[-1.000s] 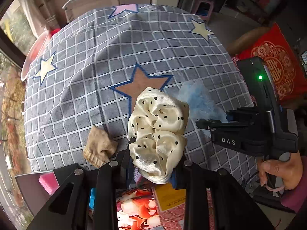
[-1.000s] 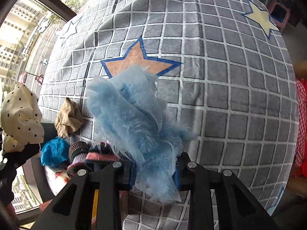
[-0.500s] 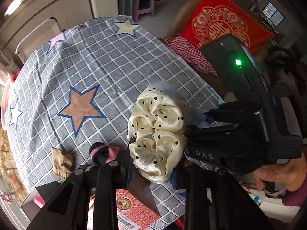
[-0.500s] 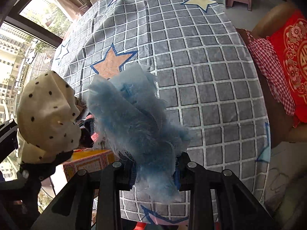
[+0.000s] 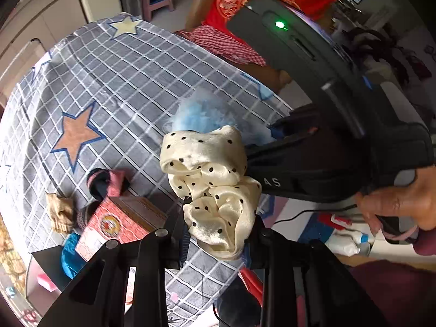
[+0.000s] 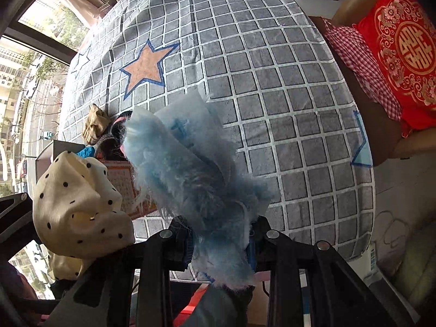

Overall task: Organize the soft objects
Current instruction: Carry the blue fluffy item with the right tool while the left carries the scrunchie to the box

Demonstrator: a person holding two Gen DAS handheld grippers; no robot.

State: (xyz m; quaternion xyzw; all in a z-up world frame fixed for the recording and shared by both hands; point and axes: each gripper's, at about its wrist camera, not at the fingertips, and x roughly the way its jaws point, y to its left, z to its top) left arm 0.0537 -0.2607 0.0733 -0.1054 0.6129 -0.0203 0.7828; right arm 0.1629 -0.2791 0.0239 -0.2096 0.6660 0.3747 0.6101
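My left gripper [image 5: 218, 242] is shut on a cream satin scrunchie with black dots [image 5: 209, 179], held above the near edge of the table. The scrunchie also shows in the right wrist view [image 6: 79, 207]. My right gripper [image 6: 220, 242] is shut on a fluffy light-blue cloth [image 6: 190, 169], held above the table's near right part. The blue cloth shows just behind the scrunchie in the left wrist view [image 5: 201, 114], with the right gripper's body [image 5: 327, 147] close on the right.
A grey checked tablecloth with stars [image 6: 259, 62] covers the table. At its near left edge lie a tan cloth [image 5: 58, 212], a dark pink-striped sock [image 5: 109, 182], a red box [image 5: 117, 223] and a blue item [image 5: 69, 253]. A red cushion [image 6: 403, 49] lies on a chair to the right.
Both grippers have swung right and back toward the table's near edge, still holding their items. They have come closer together. The red box has come into view below.
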